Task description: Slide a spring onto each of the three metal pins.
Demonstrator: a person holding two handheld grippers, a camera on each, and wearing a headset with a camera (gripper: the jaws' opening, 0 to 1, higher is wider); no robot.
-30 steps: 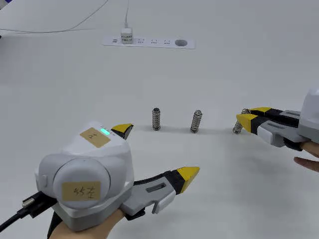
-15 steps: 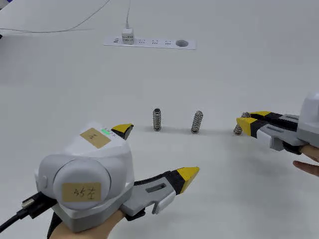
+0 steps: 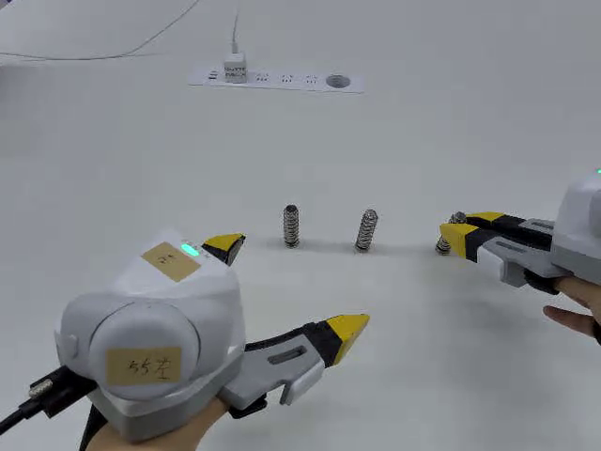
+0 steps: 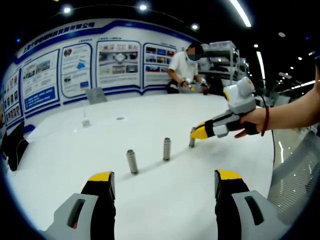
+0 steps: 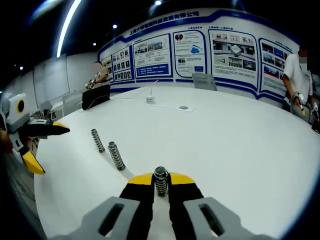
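Right gripper view: spring (image 5: 160, 183) pinched between tips of right tool (image 5: 161, 179).

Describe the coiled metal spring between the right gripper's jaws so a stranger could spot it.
On the white table, three coiled metal springs stand in a row. In the head view, pick the right-end spring. The left spring and middle spring stand free; this one sits between the right gripper's yellow tips.
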